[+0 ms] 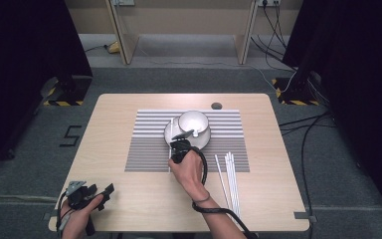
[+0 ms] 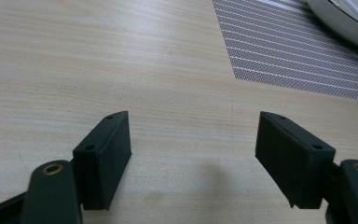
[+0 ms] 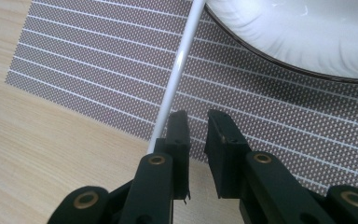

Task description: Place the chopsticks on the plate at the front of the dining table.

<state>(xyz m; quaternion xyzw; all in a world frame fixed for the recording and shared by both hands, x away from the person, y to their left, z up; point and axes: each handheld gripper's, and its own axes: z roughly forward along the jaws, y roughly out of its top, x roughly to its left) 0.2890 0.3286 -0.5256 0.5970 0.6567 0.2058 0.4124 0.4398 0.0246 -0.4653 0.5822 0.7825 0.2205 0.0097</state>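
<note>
1. Right now the right claw (image 3: 196, 122) sits low over the striped mat (image 1: 149, 149), near its front edge. Its jaws are a little apart, with nothing between them.
2. A long white stick (image 3: 179, 65) lies on the mat just outside the left jaw in the right gripper view, touching or almost touching that jaw. The jaws do not pinch it.
3. The stick runs up toward the white plate (image 3: 303, 42), and its far end lies at the plate's rim.
4. On the plate stands a white bowl (image 1: 193, 121). Plate and bowl are just beyond the right claw, so they block the way ahead.
5. More white sticks (image 1: 230, 177) lie in a bunch on the surface (image 1: 114, 114), to the right of the right hand (image 1: 188, 169). Their far ends rest on the mat.
6. The left claw (image 2: 193, 158) rests near the front left corner of the surface, well apart from the mat. Its jaws are wide apart and hold nothing; bare wood is under them.
</note>
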